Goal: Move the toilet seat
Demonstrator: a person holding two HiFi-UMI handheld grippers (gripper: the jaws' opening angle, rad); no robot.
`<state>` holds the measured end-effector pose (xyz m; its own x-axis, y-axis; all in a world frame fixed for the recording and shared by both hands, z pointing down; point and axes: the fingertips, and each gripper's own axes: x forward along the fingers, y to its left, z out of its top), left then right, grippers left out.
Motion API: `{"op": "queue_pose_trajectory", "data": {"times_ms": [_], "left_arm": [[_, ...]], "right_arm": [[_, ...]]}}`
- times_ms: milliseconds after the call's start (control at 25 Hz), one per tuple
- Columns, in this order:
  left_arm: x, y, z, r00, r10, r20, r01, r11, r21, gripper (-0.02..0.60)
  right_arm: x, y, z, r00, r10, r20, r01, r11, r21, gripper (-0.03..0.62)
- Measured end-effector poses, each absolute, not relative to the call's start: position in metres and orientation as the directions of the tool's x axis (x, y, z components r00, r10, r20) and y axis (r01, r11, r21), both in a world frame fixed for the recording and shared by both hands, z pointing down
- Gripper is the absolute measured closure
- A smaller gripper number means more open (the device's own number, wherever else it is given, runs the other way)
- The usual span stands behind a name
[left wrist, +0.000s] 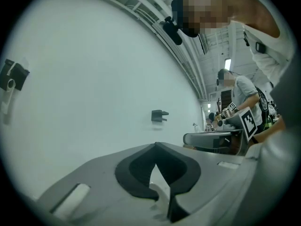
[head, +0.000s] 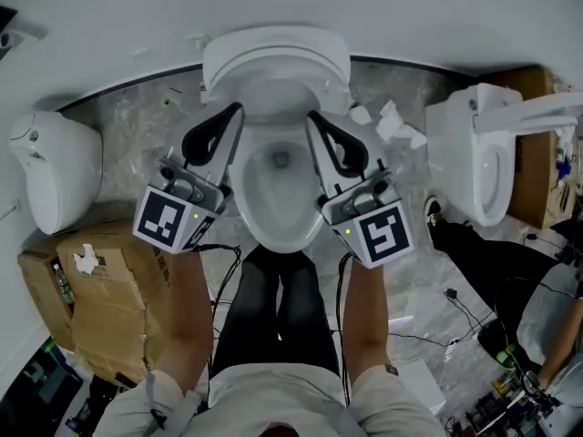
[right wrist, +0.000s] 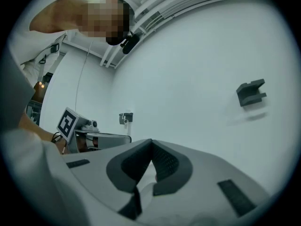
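We hold the left gripper and right gripper clenched, empty; the toilet seat, seemingly raised, may slam down if bumped.

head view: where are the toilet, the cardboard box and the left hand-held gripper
toilet [head: 282, 242], head view, front rim
cardboard box [head: 109, 308], head view, top face
left hand-held gripper [head: 235, 112], head view, shut jaw tips

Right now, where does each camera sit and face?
Head view: on the person's head, looking steeply down at the toilet; forearms, legs, left gripper, right gripper show.
Left gripper view: on that gripper, facing the white wall; shut fingers show.
Right gripper view: on that gripper, facing the wall; shut fingers show.
Shared: both gripper views show the wall and the opposite gripper.
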<state>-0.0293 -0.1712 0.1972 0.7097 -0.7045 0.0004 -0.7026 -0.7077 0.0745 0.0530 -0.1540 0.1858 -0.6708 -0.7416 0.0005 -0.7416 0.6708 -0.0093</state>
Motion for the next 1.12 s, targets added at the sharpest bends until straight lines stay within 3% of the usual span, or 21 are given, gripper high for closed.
{"op": "queue_pose_trajectory", "data": {"times_ms": [1120], "left_arm": [[-0.031, -0.076, 0.199, 0.727, -0.687, 0.007, -0.687, -0.725, 0.051, 0.584]], "right_arm": [[0.043, -0.068, 0.191, -0.676, -0.735, 0.05, -0.736, 0.677, 0.007, 0.608]]}}
